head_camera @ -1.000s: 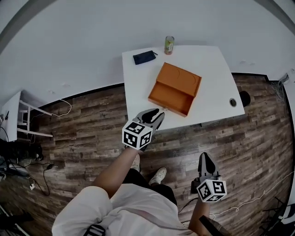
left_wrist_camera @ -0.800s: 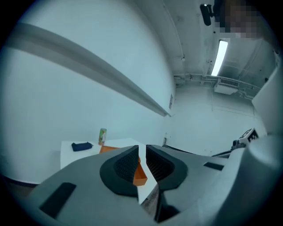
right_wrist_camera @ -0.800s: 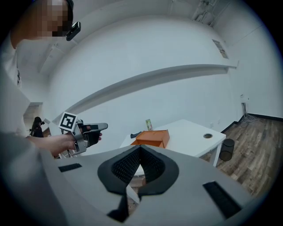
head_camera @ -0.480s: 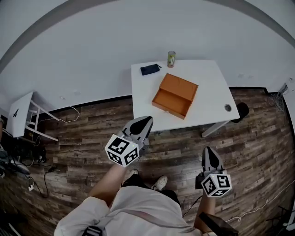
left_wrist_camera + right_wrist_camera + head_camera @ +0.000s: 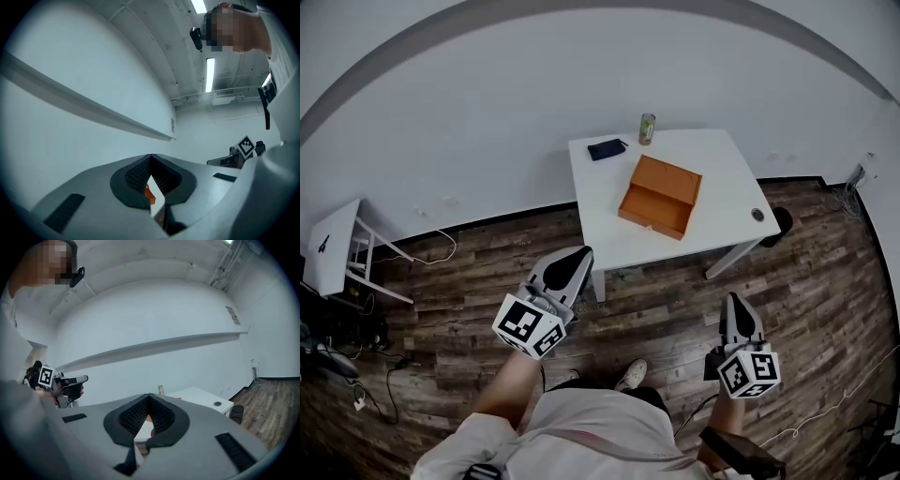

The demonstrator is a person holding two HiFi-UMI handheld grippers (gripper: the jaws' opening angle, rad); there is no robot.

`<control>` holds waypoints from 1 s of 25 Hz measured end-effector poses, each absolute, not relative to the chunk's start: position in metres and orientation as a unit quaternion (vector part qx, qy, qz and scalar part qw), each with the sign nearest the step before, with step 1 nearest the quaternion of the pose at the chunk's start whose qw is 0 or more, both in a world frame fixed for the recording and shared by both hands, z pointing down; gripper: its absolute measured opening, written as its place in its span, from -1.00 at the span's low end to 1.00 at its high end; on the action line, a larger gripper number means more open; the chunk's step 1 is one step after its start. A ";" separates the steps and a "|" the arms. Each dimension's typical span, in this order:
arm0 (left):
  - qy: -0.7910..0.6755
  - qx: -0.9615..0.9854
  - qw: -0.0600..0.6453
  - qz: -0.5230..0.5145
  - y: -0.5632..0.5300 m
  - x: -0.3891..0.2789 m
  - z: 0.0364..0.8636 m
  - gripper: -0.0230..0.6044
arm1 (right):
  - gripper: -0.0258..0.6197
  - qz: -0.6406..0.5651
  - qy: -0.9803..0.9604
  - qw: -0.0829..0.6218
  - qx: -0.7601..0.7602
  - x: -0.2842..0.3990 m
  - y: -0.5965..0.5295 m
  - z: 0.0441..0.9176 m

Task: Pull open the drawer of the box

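Note:
An orange box [image 5: 661,195] lies on the white table [image 5: 717,173] with its drawer pulled out toward me. Both grippers hang over the wooden floor, well short of the table. My left gripper [image 5: 580,252] is shut with nothing in it; in the left gripper view its pads [image 5: 140,172] meet at the tip, and a sliver of the orange box [image 5: 149,193] shows through the gap below them. My right gripper [image 5: 737,300] is lower right, also shut and empty, its pads [image 5: 160,414] closed together.
A green can [image 5: 647,128] and a dark pouch [image 5: 607,149] sit at the table's far edge. A dark round object [image 5: 782,223] stands on the floor by the table's right leg. At the left are a small white stand [image 5: 337,251] and cables [image 5: 366,370].
I have backed away from the table, so the box looks smaller and farther. The left gripper left the drawer front, rose and closed its jaws. The right gripper rose too.

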State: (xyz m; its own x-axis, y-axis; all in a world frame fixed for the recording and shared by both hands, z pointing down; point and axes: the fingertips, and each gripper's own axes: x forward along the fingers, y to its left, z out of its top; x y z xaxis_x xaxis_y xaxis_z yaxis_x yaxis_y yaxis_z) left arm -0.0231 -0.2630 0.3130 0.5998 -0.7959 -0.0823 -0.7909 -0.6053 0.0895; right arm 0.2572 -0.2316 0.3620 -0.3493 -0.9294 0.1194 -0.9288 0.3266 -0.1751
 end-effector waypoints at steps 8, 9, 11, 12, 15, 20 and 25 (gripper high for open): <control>-0.428 0.900 0.042 -0.069 -0.240 -0.111 0.320 -0.89 | -0.94 -0.077 0.803 -0.003 -0.592 0.173 -0.190 0.345; -0.426 0.901 0.044 -0.069 -0.238 -0.116 0.321 -0.89 | -0.94 -0.073 0.803 -0.005 -0.591 0.163 -0.185 0.343; -0.421 0.903 0.047 -0.070 -0.232 -0.120 0.320 -0.89 | -0.94 -0.062 0.807 -0.008 -0.588 0.149 -0.177 0.338; -0.419 0.904 0.046 -0.070 -0.229 -0.121 0.320 -0.89 | -0.94 -0.057 0.807 -0.007 -0.587 0.145 -0.174 0.335; -0.416 0.906 0.046 -0.065 -0.225 -0.123 0.321 -0.89 | -0.94 -0.054 0.808 0.000 -0.587 0.140 -0.171 0.328; -0.416 0.906 0.049 -0.064 -0.224 -0.112 0.321 -0.89 | -0.94 -0.043 0.805 -0.006 -0.591 0.154 -0.167 0.320; -0.413 0.907 0.049 -0.069 -0.222 -0.092 0.316 -0.89 | -0.94 -0.038 0.804 -0.007 -0.593 0.173 -0.165 0.314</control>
